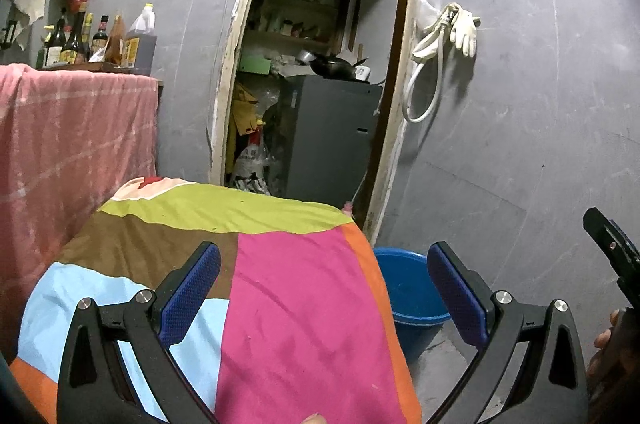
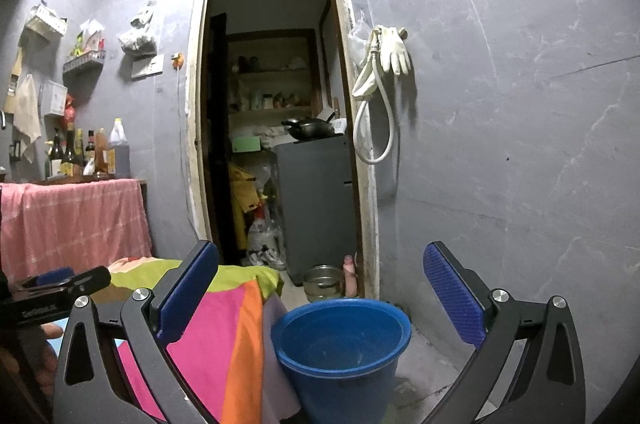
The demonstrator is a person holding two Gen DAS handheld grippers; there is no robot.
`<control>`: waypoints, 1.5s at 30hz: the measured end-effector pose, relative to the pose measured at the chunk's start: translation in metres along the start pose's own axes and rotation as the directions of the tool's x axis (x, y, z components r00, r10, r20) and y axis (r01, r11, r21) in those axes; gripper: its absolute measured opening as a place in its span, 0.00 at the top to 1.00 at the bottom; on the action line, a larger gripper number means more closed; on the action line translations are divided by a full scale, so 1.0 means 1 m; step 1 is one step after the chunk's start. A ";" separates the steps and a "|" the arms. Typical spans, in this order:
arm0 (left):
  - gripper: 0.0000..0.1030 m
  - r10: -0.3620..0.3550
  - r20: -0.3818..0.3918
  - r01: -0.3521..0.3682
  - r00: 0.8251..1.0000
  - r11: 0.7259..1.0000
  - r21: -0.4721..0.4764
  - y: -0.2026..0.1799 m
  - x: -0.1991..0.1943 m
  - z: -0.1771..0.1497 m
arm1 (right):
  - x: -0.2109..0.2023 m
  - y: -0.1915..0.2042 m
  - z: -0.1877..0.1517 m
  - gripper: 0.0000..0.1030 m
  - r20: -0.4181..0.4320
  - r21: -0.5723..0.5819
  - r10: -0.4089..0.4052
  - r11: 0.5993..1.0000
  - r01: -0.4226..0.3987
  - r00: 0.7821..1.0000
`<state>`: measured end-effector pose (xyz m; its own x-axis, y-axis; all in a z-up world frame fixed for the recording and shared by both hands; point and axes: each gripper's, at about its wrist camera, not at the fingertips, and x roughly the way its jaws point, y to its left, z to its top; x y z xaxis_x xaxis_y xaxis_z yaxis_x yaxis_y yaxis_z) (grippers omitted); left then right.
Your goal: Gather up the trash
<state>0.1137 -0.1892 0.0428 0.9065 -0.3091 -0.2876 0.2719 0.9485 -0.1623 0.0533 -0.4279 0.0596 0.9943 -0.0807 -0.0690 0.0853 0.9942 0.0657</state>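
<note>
Left tool: jaws spread wide, nothing between the blue pads, hovering over the patchwork cloth that covers the tabletop. Right tool: also wide open and holding nothing, blue bucket sits framed between its fingers. I see the bucket on the floor just beside the cloth's orange edge, right of it; it looks empty from the right wrist view, though the bottom is dim, so I can't be sure. No loose trash item I can pick out in either view. Past the bucket, a metal bowl on the floor near the doorway. Grey cabinet inside the doorway, pan on top. White gloves and hose hang on the wall right of the frame. Far left: pink towel, bottles above it.
</note>
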 end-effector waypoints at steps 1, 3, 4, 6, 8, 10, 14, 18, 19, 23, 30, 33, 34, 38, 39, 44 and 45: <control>0.02 0.002 0.004 -0.002 1.000 1.000 0.004 -0.001 -0.002 -0.002 | -0.001 0.000 -0.001 0.00 -0.003 -0.005 -0.002 1.000 0.002 1.000; 0.02 0.007 0.011 -0.007 1.000 1.000 0.011 -0.002 -0.005 -0.006 | -0.003 0.002 -0.004 0.00 -0.007 -0.021 -0.010 1.000 0.010 1.000; 0.02 0.009 0.014 -0.009 1.000 1.000 0.014 -0.002 -0.006 -0.007 | -0.005 0.003 -0.006 0.00 -0.008 -0.026 -0.013 1.000 0.013 1.000; 0.02 0.018 0.020 -0.018 1.000 1.000 0.023 -0.003 -0.009 -0.013 | -0.008 0.003 -0.011 0.00 -0.010 -0.037 -0.018 0.999 0.017 1.000; 0.02 0.022 0.029 -0.023 0.999 0.999 0.026 -0.003 -0.012 -0.019 | -0.011 0.003 -0.016 0.00 -0.012 -0.051 -0.024 0.998 0.023 1.000; 0.02 0.025 0.029 -0.026 0.999 0.999 0.029 -0.003 -0.014 -0.026 | -0.015 0.003 -0.022 0.00 -0.017 -0.065 -0.036 0.997 0.035 0.999; 0.02 0.037 0.028 -0.038 0.999 0.999 0.028 -0.003 -0.014 -0.036 | -0.021 0.003 -0.035 0.00 -0.038 -0.079 -0.024 0.997 0.021 0.999; 0.02 0.054 0.038 -0.056 0.998 0.998 0.036 -0.003 -0.015 -0.046 | -0.027 0.002 -0.046 0.00 -0.047 -0.084 -0.023 0.996 0.019 0.999; 0.02 0.057 0.037 -0.058 0.998 0.998 0.038 -0.002 -0.015 -0.048 | -0.028 0.003 -0.047 0.00 -0.043 -0.086 -0.026 0.996 0.022 0.999; 0.02 0.062 0.043 -0.064 0.997 0.997 0.040 -0.001 -0.017 -0.057 | -0.033 0.004 -0.054 0.00 -0.019 -0.090 -0.040 0.995 0.038 0.999; 0.02 0.079 0.076 -0.081 0.994 0.996 0.024 0.004 -0.020 -0.065 | -0.037 0.013 -0.060 0.00 0.020 -0.146 -0.066 0.987 0.069 0.998; 0.02 0.080 0.068 -0.082 0.994 0.996 0.026 0.004 -0.019 -0.068 | -0.035 0.015 -0.063 0.00 0.018 -0.158 -0.073 0.985 0.075 0.997; 0.02 0.079 0.063 -0.081 0.995 0.996 0.027 0.004 -0.018 -0.069 | -0.034 0.016 -0.064 0.00 0.015 -0.159 -0.073 0.984 0.075 0.997; 0.02 0.078 0.049 -0.080 0.996 0.996 0.037 0.002 -0.016 -0.070 | -0.033 0.017 -0.065 0.00 0.008 -0.164 -0.077 0.983 0.078 0.997; 0.02 0.078 0.049 -0.080 0.996 0.996 0.039 0.002 -0.016 -0.071 | -0.033 0.017 -0.065 0.00 0.008 -0.165 -0.077 0.983 0.078 0.997; 0.02 0.078 0.049 -0.080 0.996 0.996 0.039 0.004 -0.016 -0.071 | -0.029 0.019 -0.065 0.00 -0.005 -0.166 -0.083 0.983 0.081 0.997; 0.02 0.080 0.049 -0.082 0.996 0.996 0.038 0.004 -0.016 -0.071 | -0.028 0.018 -0.065 0.00 -0.009 -0.164 -0.087 0.983 0.084 0.996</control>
<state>0.0776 -0.1852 -0.0201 0.9402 -0.2284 -0.2527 0.2089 0.9726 -0.1019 0.0227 -0.4027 -0.0019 0.9825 -0.1662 -0.0838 0.1571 0.9820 -0.1047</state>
